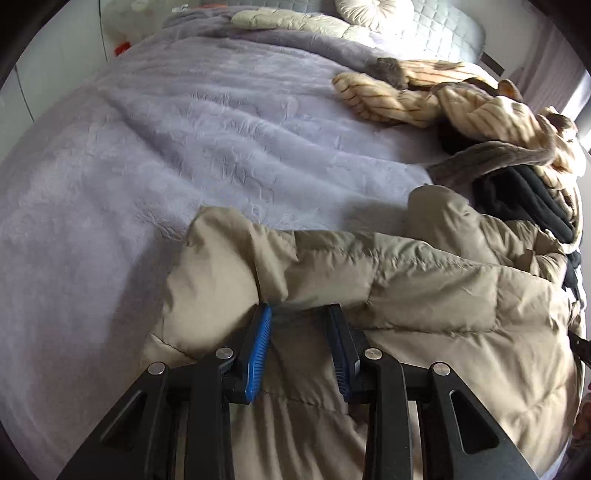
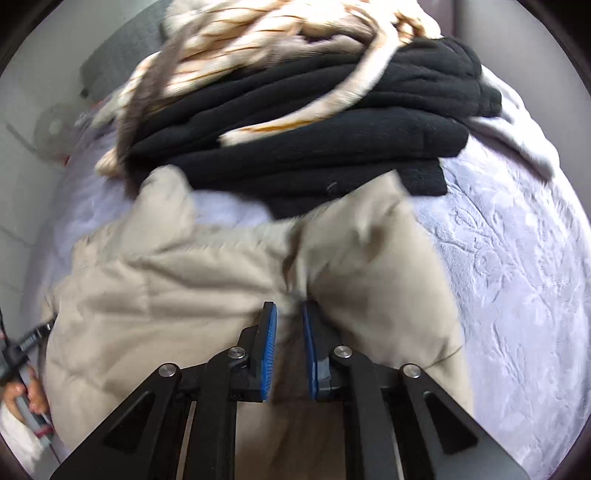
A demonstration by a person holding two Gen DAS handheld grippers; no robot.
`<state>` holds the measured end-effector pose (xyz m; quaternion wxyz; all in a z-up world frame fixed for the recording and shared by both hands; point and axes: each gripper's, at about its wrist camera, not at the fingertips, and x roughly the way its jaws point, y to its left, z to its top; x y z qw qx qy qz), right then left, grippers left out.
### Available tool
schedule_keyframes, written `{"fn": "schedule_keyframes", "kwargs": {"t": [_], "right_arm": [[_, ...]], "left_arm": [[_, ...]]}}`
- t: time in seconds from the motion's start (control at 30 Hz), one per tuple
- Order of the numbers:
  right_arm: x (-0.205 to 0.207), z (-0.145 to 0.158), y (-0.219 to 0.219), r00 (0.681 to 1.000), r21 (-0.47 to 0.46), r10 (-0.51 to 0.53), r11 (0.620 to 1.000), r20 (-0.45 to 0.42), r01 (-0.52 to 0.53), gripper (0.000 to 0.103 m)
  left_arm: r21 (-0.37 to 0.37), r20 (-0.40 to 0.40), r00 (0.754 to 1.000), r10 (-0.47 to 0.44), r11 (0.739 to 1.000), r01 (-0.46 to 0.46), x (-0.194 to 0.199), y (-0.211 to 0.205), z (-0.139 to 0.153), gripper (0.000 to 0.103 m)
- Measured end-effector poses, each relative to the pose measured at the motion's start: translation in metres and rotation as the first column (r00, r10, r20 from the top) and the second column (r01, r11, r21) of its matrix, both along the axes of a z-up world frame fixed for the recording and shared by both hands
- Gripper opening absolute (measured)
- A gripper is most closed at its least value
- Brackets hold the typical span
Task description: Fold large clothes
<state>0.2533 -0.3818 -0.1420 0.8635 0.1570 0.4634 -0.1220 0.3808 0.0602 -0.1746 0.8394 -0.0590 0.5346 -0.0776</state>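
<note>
A beige puffer jacket lies spread on a lilac bed cover. My left gripper points down onto the jacket's left part. Its blue pads stand apart, with shadowed jacket fabric between them and a fold bulging just past the tips. In the right wrist view, my right gripper is shut on a pinch of the jacket, and creases run into the narrow gap between its pads. That view is blurred.
Folded black garments are stacked behind the jacket, with a cream, brown-striped fuzzy garment draped over them. Both also show at right as the black stack and the striped garment. A round pillow sits at the headboard. A person's hand is at the left edge.
</note>
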Motion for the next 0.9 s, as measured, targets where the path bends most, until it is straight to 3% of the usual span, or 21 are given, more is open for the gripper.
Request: {"fn": "schedule_keyframes", "kwargs": {"t": [0.1, 0.33, 0.43, 0.5, 0.57, 0.63, 0.7, 0.73, 0.8, 0.83, 0.9], "right_arm": [[0.014, -0.015, -0.014, 0.998, 0.033, -0.057, 0.998, 0.009, 0.057, 0.006], [0.031, -0.040, -0.045, 0.992, 0.097, -0.130, 0.987, -0.001, 0.129, 0.005], [0.034, -0.035, -0.049, 0.989, 0.094, -0.148, 0.984, -0.018, 0.149, 0.005], [0.031, -0.020, -0.041, 0.988, 0.061, -0.150, 0.987, -0.028, 0.152, 0.011], [0.021, 0.003, -0.018, 0.996, 0.073, -0.086, 0.994, 0.025, 0.084, 0.012], [0.010, 0.025, 0.015, 0.995, 0.068, 0.046, 0.996, 0.089, -0.052, 0.012], [0.005, 0.032, 0.051, 0.977, 0.057, 0.181, 0.981, 0.109, -0.188, 0.012], [0.006, 0.030, 0.069, 0.965, 0.045, 0.245, 0.967, 0.098, -0.250, 0.012], [0.017, 0.013, 0.106, 0.954, 0.000, 0.296, 0.955, 0.057, -0.296, 0.012], [0.020, 0.001, 0.117, 0.957, -0.016, 0.288, 0.958, 0.041, -0.287, 0.012], [0.028, -0.020, 0.116, 0.969, 0.020, 0.246, 0.969, 0.036, -0.247, 0.011]], "left_arm": [[0.038, 0.029, 1.000, -0.006, 0.999, 0.005, 0.009, -0.013, -0.013, 0.035], [0.019, 0.048, 0.999, 0.015, 1.000, -0.016, 0.024, -0.017, -0.028, 0.035], [0.018, 0.025, 0.999, 0.040, 0.999, -0.040, 0.030, -0.015, -0.025, 0.035], [0.020, -0.006, 0.996, 0.088, 0.996, -0.087, 0.029, -0.010, -0.010, 0.035], [-0.051, 0.019, 0.998, 0.064, 0.997, -0.063, 0.018, -0.009, 0.016, 0.035], [-0.112, 0.090, 0.995, -0.034, 0.993, 0.044, 0.000, -0.021, 0.043, 0.035], [-0.101, 0.146, 0.976, -0.160, 0.979, 0.176, -0.017, -0.044, 0.060, 0.035], [-0.072, 0.170, 0.958, -0.232, 0.966, 0.247, -0.025, -0.062, 0.062, 0.045], [-0.004, 0.181, 0.946, -0.270, 0.962, 0.275, -0.026, -0.081, 0.049, 0.060], [0.017, 0.162, 0.954, -0.254, 0.967, 0.254, -0.022, -0.085, 0.037, 0.060], [-0.037, 0.083, 0.978, -0.189, 0.981, 0.193, -0.008, -0.080, 0.008, 0.060]]}}
